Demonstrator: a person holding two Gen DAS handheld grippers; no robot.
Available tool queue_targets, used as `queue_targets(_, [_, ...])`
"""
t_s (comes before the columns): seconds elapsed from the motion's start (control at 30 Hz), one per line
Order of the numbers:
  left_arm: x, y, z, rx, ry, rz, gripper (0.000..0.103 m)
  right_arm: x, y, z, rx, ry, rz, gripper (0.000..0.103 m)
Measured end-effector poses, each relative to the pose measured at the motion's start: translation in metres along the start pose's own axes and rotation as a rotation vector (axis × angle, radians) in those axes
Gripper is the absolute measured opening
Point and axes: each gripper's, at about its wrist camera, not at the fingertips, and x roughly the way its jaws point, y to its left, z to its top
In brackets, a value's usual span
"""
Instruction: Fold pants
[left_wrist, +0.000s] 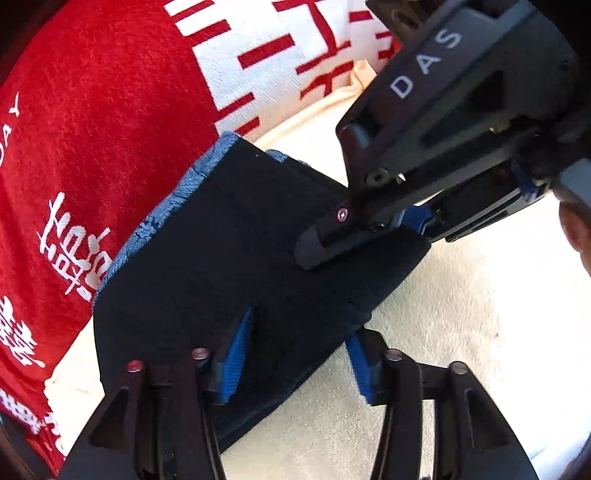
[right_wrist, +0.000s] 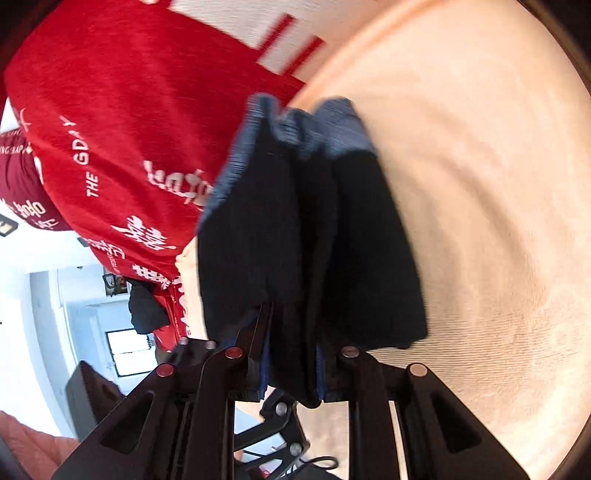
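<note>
The dark navy pants (left_wrist: 229, 251) are folded into a thick bundle with a blue ribbed waistband (left_wrist: 173, 206) along the far left edge, on a cream sheet (left_wrist: 461, 314). My left gripper (left_wrist: 299, 354) has its blue-padded fingers (left_wrist: 236, 354) on either side of the bundle's near edge, closed on it. My right gripper (left_wrist: 332, 240) comes in from the upper right and pinches the bundle's right edge. In the right wrist view the pants (right_wrist: 277, 229) hang lifted from my right gripper (right_wrist: 291, 369), which is shut on them.
A red blanket with white lettering (left_wrist: 92, 147) lies bunched left of the pants, with a white-and-red patterned part (left_wrist: 266, 55) behind. The cream sheet (right_wrist: 461, 184) spreads to the right. A room with a window (right_wrist: 129, 350) shows beyond the bed's edge.
</note>
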Motion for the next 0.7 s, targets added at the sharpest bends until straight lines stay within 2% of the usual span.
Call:
queue_targets(0.03, [-0.003,0.001,-0.001,-0.003,0.002,-0.013,0.07,0.0,-0.003,-0.001,0.012,-0.004,0.013,0.021])
queue_targets(0.07, [-0.006,0.005,-0.001,-0.016,0.008,-0.023,0.083,-0.001,-0.002,-0.001,0.013,-0.009,0.015,0.021])
queue_targets(0.2, [-0.024,0.022,-0.004,-0.059,0.016,-0.058,0.083,-0.006,0.012,0.002,-0.027,0.001,-0.056,0.023])
queue_targets(0.3, [-0.035,0.053,-0.009,-0.166,0.038,-0.092,0.083,-0.001,0.027,0.004,-0.087,0.005,-0.171,0.027])
queue_targets(0.33, [-0.036,0.063,-0.012,-0.197,0.049,-0.092,0.083,-0.001,0.033,0.003,-0.117,0.003,-0.23,0.029])
queue_targets(0.43, [-0.044,0.086,-0.026,-0.259,0.082,-0.04,0.083,-0.013,0.035,-0.006,-0.143,-0.01,-0.329,0.033])
queue_targets(0.47, [-0.047,0.099,-0.032,-0.282,0.103,-0.018,0.083,-0.014,0.039,-0.009,-0.146,-0.014,-0.375,0.04])
queue_targets(0.5, [-0.049,0.11,-0.036,-0.302,0.118,-0.012,0.083,-0.014,0.047,-0.012,-0.153,-0.015,-0.432,0.051])
queue_targets(0.57, [-0.063,0.126,-0.047,-0.342,0.136,-0.01,0.083,-0.02,0.06,-0.026,-0.175,-0.014,-0.517,0.062])
queue_targets(0.67, [-0.085,0.15,-0.06,-0.363,0.147,-0.017,0.083,-0.025,0.081,-0.051,-0.164,-0.008,-0.545,0.082])
queue_targets(0.7, [-0.091,0.152,-0.061,-0.359,0.154,-0.021,0.083,-0.025,0.088,-0.059,-0.161,-0.014,-0.556,0.082])
